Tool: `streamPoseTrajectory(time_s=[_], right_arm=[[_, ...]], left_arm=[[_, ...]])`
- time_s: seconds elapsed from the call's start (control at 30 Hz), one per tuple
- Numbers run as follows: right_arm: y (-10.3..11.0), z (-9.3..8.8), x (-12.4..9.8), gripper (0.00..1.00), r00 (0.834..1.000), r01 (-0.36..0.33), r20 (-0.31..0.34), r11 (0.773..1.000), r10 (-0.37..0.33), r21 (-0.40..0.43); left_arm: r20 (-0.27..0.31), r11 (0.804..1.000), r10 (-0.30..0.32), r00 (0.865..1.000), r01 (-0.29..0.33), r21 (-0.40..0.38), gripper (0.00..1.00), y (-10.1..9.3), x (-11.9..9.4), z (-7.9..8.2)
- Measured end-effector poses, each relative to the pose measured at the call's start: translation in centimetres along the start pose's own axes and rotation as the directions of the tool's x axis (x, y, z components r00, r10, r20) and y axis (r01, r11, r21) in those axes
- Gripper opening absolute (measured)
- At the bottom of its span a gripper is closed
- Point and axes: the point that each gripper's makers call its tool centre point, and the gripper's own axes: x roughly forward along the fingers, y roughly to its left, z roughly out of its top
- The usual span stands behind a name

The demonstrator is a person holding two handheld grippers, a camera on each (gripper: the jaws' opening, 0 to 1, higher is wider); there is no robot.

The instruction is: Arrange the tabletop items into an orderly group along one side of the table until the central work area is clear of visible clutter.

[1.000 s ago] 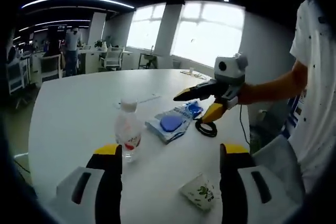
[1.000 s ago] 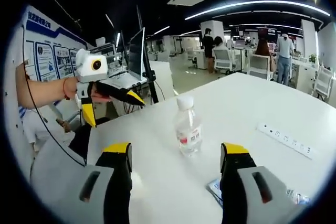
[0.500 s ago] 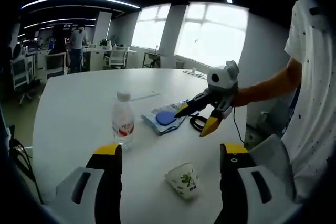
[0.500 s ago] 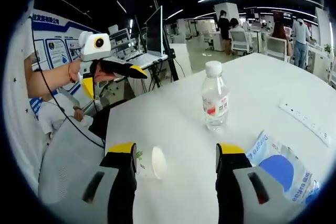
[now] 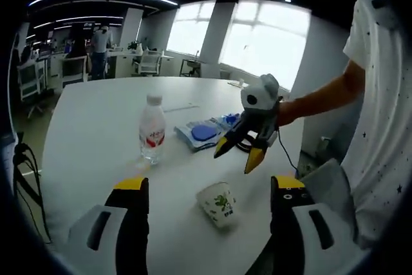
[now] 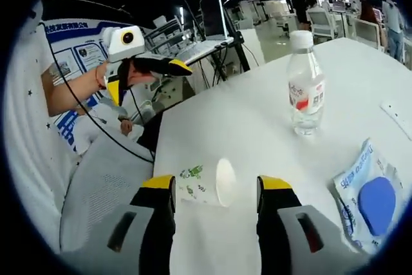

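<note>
A white paper cup [image 5: 217, 203] with a green print lies on its side on the white table [image 5: 90, 133]. In the right gripper view the cup [image 6: 206, 183] sits just ahead of my right gripper [image 6: 214, 186], between its open jaws, mouth facing right. The right gripper [image 5: 235, 158] hangs open above the table, just beyond the cup. My left gripper [image 5: 209, 188] is open with nothing in it, held near the table edge, and it appears again as the left gripper [image 6: 148, 82] in the air. A water bottle [image 5: 152, 130] [image 6: 305, 91] stands upright. A blue packet [image 5: 203, 133] [image 6: 370, 201] lies flat.
A white power strip [image 5: 180, 106] lies far across the table. The table edge [image 6: 158, 140] runs close to the cup, with the person's lap just past it. Office desks and chairs [image 5: 148, 62] stand beyond the table, and a laptop on a stand [image 6: 206, 43].
The right gripper has come down and closer to the paper cup, which now lies between its jaws. Both views have shifted with the hands. The bottle and packet stay in place.
</note>
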Motion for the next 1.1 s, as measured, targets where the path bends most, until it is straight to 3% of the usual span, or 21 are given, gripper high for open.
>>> streamPoseTrajectory(time_s=[0.3,0.53,0.97,1.1], right_arm=[[0.6,-0.4,2.0,0.28,0.987,-0.143,-0.071,0.99,0.143,0.012],[0.6,-0.6,3.1,0.24,0.968,-0.221,-0.102,0.972,0.228,0.073],[0.2,-1.6,4.0,0.17,0.937,-0.301,-0.137,0.943,0.32,0.143],[0.4,-2.0,3.9,0.1,0.924,-0.327,-0.149,0.931,0.351,0.163]], left_arm=[[0.014,0.999,0.02,1.0,-0.02,-0.026,0.78,0.1,-0.4,-0.7],[0.023,0.998,0.034,0.999,-0.033,-0.045,0.78,0.5,-0.7,-1.0],[0.031,0.997,0.051,0.998,-0.049,-0.059,0.77,0.9,-0.7,-1.3],[0.03,0.996,0.055,0.998,-0.052,-0.069,0.77,0.8,-0.6,-1.5]])
